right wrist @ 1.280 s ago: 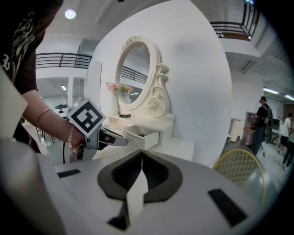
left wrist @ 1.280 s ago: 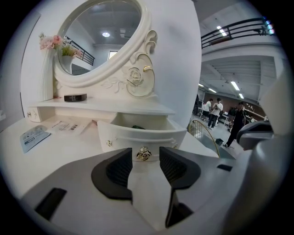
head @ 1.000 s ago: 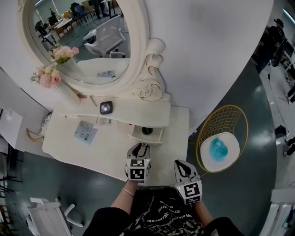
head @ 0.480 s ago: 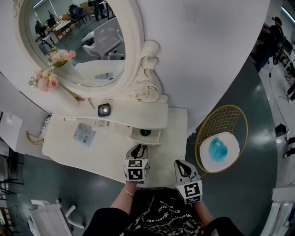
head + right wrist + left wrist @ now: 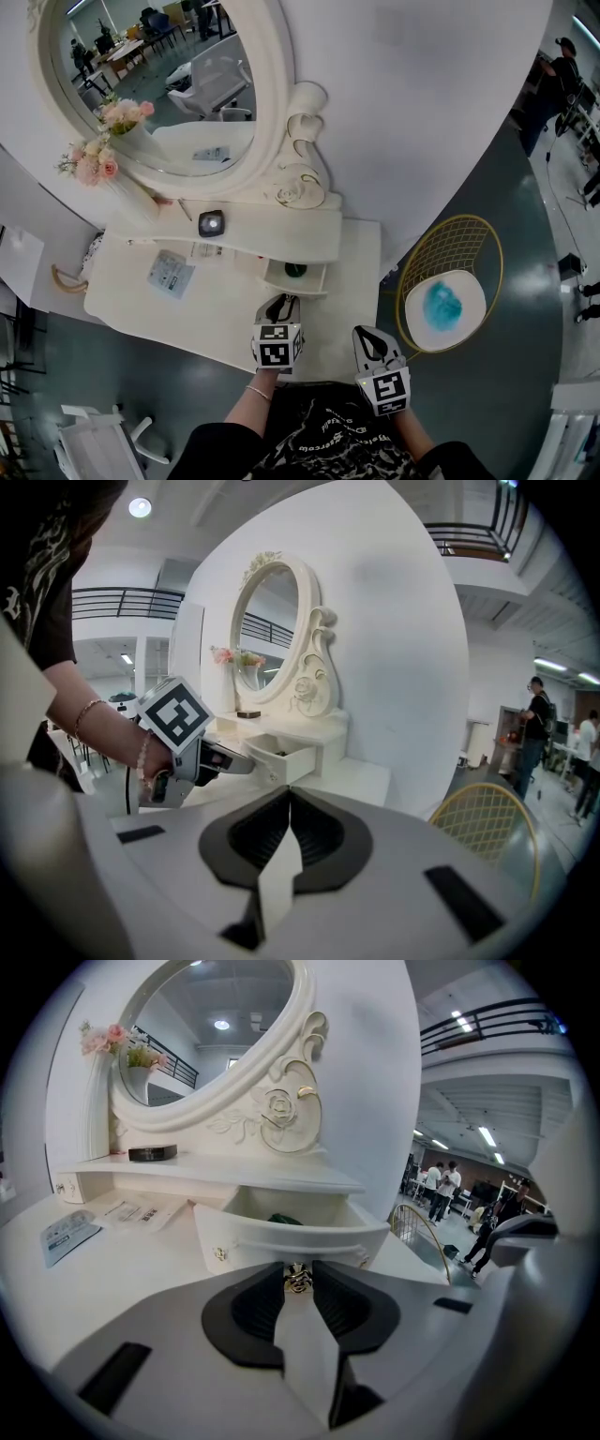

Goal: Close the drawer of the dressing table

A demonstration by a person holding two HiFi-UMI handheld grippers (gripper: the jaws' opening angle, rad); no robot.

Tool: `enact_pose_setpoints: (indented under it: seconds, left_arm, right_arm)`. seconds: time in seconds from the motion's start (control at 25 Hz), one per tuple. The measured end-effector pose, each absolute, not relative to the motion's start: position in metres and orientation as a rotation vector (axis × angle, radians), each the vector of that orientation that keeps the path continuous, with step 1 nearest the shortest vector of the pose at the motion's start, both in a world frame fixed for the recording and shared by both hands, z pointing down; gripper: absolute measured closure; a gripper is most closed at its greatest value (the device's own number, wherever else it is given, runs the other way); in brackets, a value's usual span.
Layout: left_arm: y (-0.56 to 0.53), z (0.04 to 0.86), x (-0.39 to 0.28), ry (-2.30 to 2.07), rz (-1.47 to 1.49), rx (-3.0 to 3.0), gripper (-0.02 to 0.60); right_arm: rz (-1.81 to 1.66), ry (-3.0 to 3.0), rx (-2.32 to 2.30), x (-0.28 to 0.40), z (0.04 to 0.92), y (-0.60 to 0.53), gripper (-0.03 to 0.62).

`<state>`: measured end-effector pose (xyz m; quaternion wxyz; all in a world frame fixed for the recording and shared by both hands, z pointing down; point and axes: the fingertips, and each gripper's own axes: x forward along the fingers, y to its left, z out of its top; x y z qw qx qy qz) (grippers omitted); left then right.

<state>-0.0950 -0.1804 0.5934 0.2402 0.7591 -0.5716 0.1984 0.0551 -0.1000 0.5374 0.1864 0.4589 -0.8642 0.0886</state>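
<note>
While the drawer (image 5: 296, 277) of the table (image 5: 187, 319) stands pulled out, the closing is not yet done. The left hand-held gripper (image 5: 298, 1275), whose jaws have just been closing, pinches the small gold knob (image 5: 298, 1281) on the drawer front. The right hand-held gripper (image 5: 286, 795) hangs well apart, jaws together and empty. Judging by this, the push inward is what remains.

The head view is taken from above and is directed steeply down onto the dressing table (image 5: 187, 314), with the left gripper (image 5: 284, 302) and the right gripper (image 5: 368, 335) at its lower edge. The left gripper view is set low and close, facing the open drawer (image 5: 291, 1227). The right gripper view is set further back on the right, looking past the left gripper. The drawer and the mirror (image 5: 272, 630) are shared by all three views.
</note>
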Motion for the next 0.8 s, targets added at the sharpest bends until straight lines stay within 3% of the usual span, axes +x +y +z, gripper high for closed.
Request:
enact_pose_setpoints:
  seconds: [0.8]
  left_arm:
    - [-0.1817,0.5886,-0.0965,-1.563,0.488,2.054,0.479]
  right_arm:
    - [0.250,-2.435,1.283,0.0498,0.5385,-0.0982,0.582]
